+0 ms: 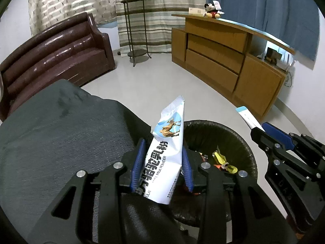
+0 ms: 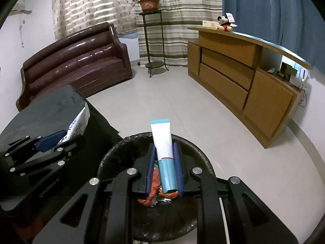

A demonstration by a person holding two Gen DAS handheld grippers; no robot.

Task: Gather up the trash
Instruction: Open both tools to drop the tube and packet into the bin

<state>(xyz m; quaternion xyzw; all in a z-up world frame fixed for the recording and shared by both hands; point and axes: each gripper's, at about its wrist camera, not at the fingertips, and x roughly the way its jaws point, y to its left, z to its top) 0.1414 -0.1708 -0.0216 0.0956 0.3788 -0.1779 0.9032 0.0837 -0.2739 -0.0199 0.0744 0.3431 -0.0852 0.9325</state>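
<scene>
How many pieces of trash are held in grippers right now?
2: a milk powder sachet between the left gripper pads, and a tube in the right gripper, both over the bin.

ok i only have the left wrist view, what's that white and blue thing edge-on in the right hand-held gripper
observer: a white plastic tube with a teal band, flat sealed end pointing away, pinched between the right hand-held gripper pads
operator: is it over the bin
observer: yes, the round black bin opens right beneath those pads
operator: and my packet
observer: the left hand-held gripper with the white milk powder packet shows left of the bin's rim, in front of the dark cloth
</scene>
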